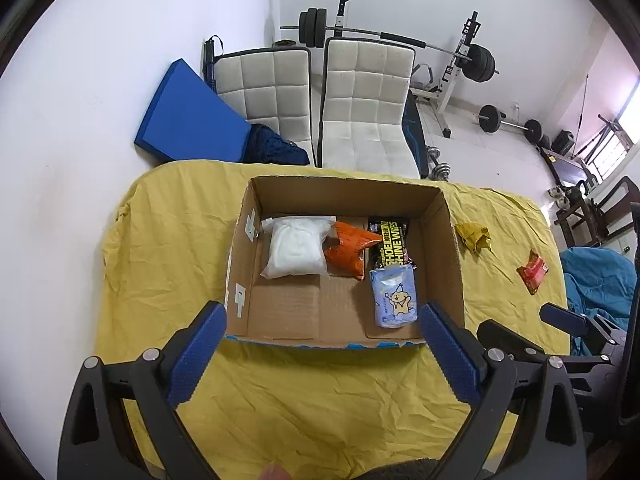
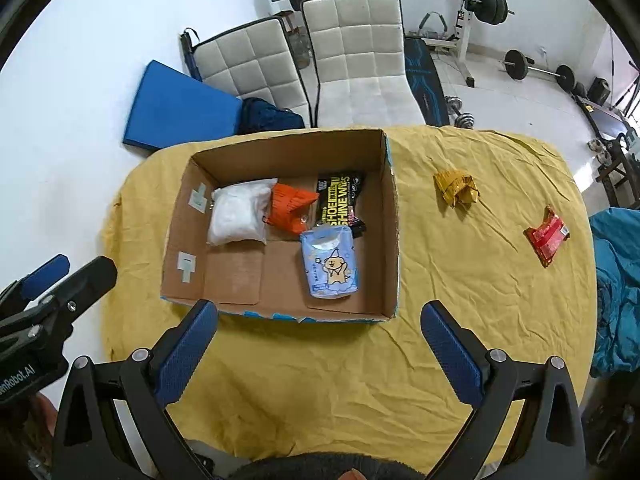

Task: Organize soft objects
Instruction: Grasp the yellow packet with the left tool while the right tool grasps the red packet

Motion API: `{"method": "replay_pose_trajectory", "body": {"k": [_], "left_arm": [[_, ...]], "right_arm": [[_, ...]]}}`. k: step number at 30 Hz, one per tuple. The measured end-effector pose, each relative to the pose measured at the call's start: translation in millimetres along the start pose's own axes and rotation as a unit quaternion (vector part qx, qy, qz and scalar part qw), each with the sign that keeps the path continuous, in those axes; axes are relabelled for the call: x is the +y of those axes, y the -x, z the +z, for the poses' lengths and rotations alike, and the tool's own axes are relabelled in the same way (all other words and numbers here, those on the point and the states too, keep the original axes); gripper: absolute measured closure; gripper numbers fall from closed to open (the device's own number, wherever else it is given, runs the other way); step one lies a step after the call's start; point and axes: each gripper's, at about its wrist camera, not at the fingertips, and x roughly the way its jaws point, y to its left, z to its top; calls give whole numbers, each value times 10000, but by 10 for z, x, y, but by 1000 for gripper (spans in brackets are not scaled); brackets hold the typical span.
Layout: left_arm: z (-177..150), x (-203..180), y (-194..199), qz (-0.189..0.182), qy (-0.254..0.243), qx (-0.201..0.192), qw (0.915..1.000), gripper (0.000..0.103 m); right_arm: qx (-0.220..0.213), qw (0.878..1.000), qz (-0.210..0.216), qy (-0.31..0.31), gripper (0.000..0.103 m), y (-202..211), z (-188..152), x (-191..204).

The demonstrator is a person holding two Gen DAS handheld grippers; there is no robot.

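**Four packs in the box, two on the cloth**

The left gripper hangs over the near edge of the box, jaws wide and empty. The right gripper hovers just beside the box's near right corner, also wide and empty. Inside lie a white pouch, an orange pack, a black wipes pack and a blue tissue pack. Right of the box, on the yellow cloth, sit a yellow wrapper and, farther right, a red pack, well apart
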Motion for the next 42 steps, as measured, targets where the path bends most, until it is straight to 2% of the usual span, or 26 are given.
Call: {"method": "replay_pose_trajectory", "body": {"k": [6, 10, 15, 19, 23, 25, 30, 35, 38, 42], "left_arm": [[-32, -115, 22, 85, 44, 25, 10000, 4], [0, -330, -22, 24, 62, 65, 10000, 4], [91, -880, -153, -68, -249, 148, 9996, 4], [209, -1495, -376, -313, -501, 240, 9980, 4], [394, -2115, -838, -505, -595, 581, 9953, 4], [514, -2400, -1182, -663, -562, 895, 9922, 4], [769, -2848, -1946, -656, -426, 1554, 9847, 4], [1007, -3129, -2741, -393, -480, 2068, 9764, 4], [1096, -3221, -3161, -159, -553, 2300, 9715, 4], [1119, -3269, -3553, -151, -527, 2623, 9634, 4]], "right_arm": [[3, 9999, 130, -11, 0, 52, -14, -120], [16, 9997, 174, -164, 0, 75, -12, -393], [66, 9977, 77, -672, 0, 107, -2, -1093], [91, 9902, -207, -1375, 0, 112, 30, -2015], [211, 9792, -604, -1928, 0, 11, 95, -2960], [353, 9729, -625, -2197, 0, -128, 150, -3438], [821, 9574, -471, -2729, 0, -653, 329, -4336], [1233, 9422, -238, -3106, 0, -1299, 503, -4822], [1527, 9345, -206, -3208, 1, -1690, 601, -4986], [1798, 9253, -89, -3337, 8, -2059, 669, -5069]]}}
